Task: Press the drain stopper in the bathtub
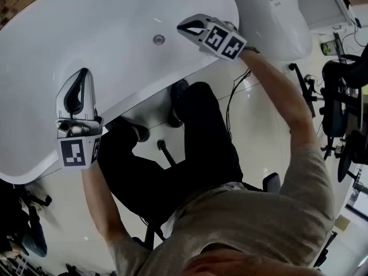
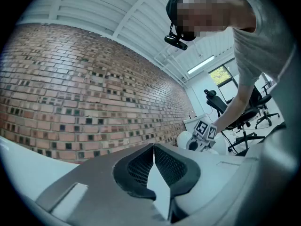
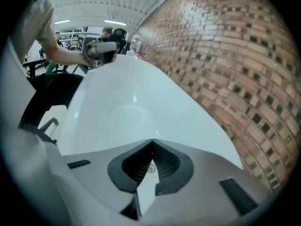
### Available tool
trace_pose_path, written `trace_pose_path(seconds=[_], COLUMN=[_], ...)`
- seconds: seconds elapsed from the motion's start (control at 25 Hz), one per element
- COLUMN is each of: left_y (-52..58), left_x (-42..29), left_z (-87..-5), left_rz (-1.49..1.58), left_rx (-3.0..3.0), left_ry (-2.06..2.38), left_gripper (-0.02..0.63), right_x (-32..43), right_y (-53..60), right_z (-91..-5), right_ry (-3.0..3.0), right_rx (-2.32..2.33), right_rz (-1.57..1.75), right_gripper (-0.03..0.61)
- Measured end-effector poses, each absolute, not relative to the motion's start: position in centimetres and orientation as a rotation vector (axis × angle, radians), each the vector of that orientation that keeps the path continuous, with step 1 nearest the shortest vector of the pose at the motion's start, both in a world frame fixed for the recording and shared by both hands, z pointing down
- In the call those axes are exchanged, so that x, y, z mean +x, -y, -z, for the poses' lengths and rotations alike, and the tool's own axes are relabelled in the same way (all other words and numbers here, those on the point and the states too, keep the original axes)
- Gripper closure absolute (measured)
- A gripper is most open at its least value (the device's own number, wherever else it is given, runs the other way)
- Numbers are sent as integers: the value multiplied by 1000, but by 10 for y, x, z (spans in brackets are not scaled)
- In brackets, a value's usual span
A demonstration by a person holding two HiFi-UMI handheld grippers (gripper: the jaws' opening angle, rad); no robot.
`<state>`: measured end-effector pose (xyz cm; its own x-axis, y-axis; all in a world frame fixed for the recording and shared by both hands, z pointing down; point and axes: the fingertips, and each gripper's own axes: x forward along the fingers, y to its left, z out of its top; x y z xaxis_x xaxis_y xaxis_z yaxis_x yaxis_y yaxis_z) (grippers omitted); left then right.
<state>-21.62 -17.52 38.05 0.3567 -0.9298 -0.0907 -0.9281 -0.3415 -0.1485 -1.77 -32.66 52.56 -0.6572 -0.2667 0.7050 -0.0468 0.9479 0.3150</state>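
The white bathtub [image 1: 69, 33] fills the upper left of the head view, with the round metal drain stopper [image 1: 158, 39] on its floor. My right gripper [image 1: 180, 26] hovers over the tub just right of the stopper, jaws shut and empty. In the right gripper view the right gripper [image 3: 153, 141] looks along the tub [image 3: 122, 102], and the drain stopper [image 3: 151, 168] shows as a small disc through the gap behind the closed tips. My left gripper [image 1: 86, 71] sits over the tub's near rim, shut on nothing. In its own view the left gripper [image 2: 154, 146] points at the wall.
A brick wall [image 2: 70, 88] runs behind the tub. A white toilet-like fixture [image 1: 270, 16] stands past the tub's right end. Office chairs [image 1: 345, 96] and cables crowd the right side. The person's black-trousered legs [image 1: 190, 142] are against the tub's near side.
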Motion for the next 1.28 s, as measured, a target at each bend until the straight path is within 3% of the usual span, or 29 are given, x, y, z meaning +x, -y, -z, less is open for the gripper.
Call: trace_pose_path(seconds=[0.2,0.36,0.6,0.84,0.96,1.12,1.28], left_y=[187,181,198,240,254,211,200], left_x=[-232,-251,-248,-283,-289,-266,-253], left_z=[-372,-357,-377,-435,-458,-404,-385], left_rz=[-143,-259,6,-25,-82,102,146], left_rx=[-2394,-2258,-2134,-2180,-2179,-2148,-2144], left_ry=[-1723,-1791,-1901,-1962,-1939,-1997,-1967], left_gripper=[612,611,611,611,611,611,611], right_x=[-32,-49,-67,-58,-49,-76,-79], right_y=[414,437,445,489,529,453,436], right_z=[-655,-736,-835,-962,-985,-973,-955], right_ry=[2084,1919,1866,1710,1690,1775,1701], right_rx=[190,120,-26,-43,67,0,-84], right_rz=[113,113,110,225,207,155,303], right_gripper=[577,577,575,575,575,572,574])
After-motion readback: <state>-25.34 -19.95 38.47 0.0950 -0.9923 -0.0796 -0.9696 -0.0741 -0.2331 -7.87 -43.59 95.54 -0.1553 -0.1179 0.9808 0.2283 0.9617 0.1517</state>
